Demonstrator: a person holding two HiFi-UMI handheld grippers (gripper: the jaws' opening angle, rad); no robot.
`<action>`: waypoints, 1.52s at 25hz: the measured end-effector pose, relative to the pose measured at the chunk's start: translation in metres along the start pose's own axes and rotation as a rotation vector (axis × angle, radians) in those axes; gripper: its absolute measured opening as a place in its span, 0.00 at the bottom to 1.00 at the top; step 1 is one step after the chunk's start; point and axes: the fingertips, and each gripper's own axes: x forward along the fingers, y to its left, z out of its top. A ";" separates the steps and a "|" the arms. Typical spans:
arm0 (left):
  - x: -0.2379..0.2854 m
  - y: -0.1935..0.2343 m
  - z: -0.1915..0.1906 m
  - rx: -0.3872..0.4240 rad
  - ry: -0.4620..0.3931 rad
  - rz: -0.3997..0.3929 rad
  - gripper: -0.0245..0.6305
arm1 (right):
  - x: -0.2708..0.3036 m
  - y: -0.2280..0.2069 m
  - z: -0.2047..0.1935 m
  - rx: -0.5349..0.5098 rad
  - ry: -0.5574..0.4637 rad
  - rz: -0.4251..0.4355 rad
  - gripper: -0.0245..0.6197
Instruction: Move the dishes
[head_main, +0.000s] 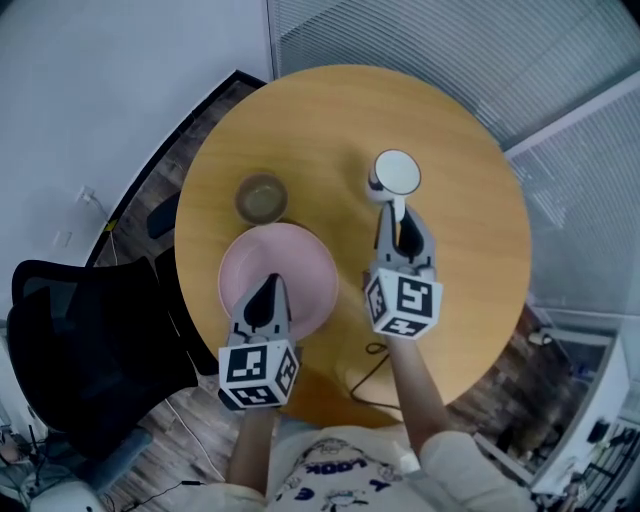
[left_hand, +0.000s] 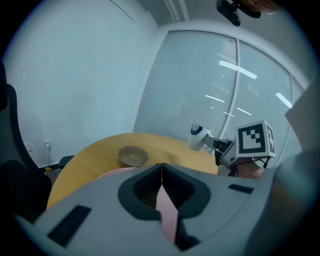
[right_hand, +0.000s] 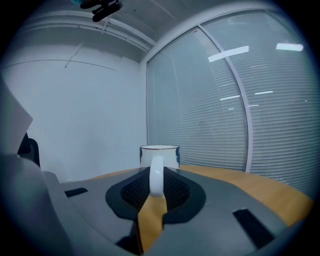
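A pink plate (head_main: 295, 262) lies on the round wooden table (head_main: 470, 230), near its front left. My left gripper (head_main: 271, 287) is shut on the plate's near rim; in the left gripper view a pink strip of plate (left_hand: 168, 212) shows between the jaws. A white mug (head_main: 396, 174) stands right of centre. My right gripper (head_main: 399, 210) is shut on the mug's handle (right_hand: 156, 180), with the mug (right_hand: 160, 152) upright just beyond the jaws. A small brownish bowl (head_main: 261, 197) sits just behind the plate, untouched.
A black office chair (head_main: 80, 340) stands left of the table. A thin cable (head_main: 372, 378) lies by the table's near edge. Window blinds (head_main: 470, 50) run behind and to the right. The bowl (left_hand: 132, 156) and mug (left_hand: 196, 135) lie ahead of the left gripper.
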 end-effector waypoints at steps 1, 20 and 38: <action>-0.005 0.001 0.000 0.001 -0.005 -0.001 0.04 | -0.007 0.003 0.001 0.001 -0.002 0.002 0.12; -0.058 0.003 -0.019 0.039 -0.098 0.084 0.04 | -0.103 0.058 -0.005 0.014 0.018 0.128 0.12; -0.112 0.023 -0.052 0.076 -0.185 0.224 0.04 | -0.188 0.101 -0.043 -0.011 0.049 0.327 0.12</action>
